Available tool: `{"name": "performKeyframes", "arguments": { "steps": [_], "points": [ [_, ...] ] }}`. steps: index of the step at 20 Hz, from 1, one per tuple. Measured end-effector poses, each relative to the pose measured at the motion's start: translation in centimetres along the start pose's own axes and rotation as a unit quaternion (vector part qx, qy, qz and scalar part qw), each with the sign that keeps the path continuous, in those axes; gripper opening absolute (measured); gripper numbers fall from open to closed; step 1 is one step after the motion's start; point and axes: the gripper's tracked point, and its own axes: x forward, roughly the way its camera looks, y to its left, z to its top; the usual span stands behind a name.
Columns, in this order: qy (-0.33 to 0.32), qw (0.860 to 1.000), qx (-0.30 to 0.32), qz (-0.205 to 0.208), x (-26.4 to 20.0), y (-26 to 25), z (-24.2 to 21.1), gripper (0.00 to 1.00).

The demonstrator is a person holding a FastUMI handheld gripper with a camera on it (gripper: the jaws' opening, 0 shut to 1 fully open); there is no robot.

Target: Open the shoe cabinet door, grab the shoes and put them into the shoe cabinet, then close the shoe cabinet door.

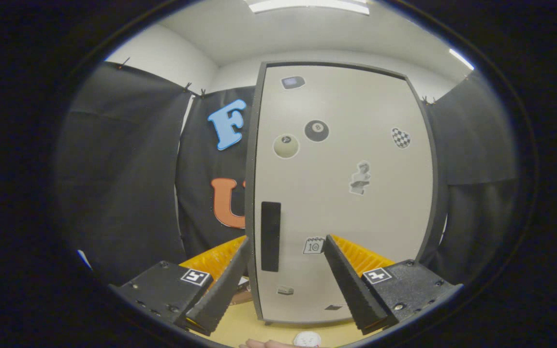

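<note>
ridged and wedge-shaped, the two fingers of the gripper [285, 278] stand wide apart with nothing between them, pointing straight ahead at the shoe cabinet [341, 193]. they hold nothing and touch nothing; the cabinet front lies beyond their tips.

the cabinet door [356, 217] is shut, pale with a dark frame, and stands upright on a light wooden counter [244, 326]. a tall dark handle [271, 236] runs along the door's left edge, just inside the left finger's tip. the spread fingers and the square-on aim suggest the gripper is lined up to reach that handle, so the task looks to be at its first step, the door not yet opened.

stickers dot the door: two billiard balls [302, 137], a checkered heart [401, 137], a small statue [360, 178] and a calendar page [313, 245].

black cloth [128, 183] hangs behind and to both sides as the booth wall.

just below the fingers, at the counter's near edge, a small white round object [307, 339] sits beside what may be part of a hand [264, 344]; it is too cut off to say more. the gripper is level and centred on the door.
</note>
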Motion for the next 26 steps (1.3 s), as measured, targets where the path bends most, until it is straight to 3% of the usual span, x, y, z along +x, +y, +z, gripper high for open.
{"name": "performKeyframes", "arguments": {
  "steps": [8, 12, 14, 15, 19, 26],
  "points": [
    [0.053, 0.998, 0.027, -0.017, 6.3, 2.1, -3.5, 0.94],
    [0.068, 0.996, 0.037, -0.041, 8.3, 1.0, -4.1, 0.68],
    [0.075, 0.994, 0.075, -0.009, 8.9, 1.7, -4.1, 0.59],
    [0.071, 0.994, 0.087, -0.009, 9.1, 1.8, -3.8, 0.44],
    [0.086, 0.995, 0.036, -0.034, 8.8, 1.5, -4.5, 0.39],
    [0.081, 0.996, 0.030, 0.006, 6.9, 1.3, -4.5, 0.31]
  ]
}}
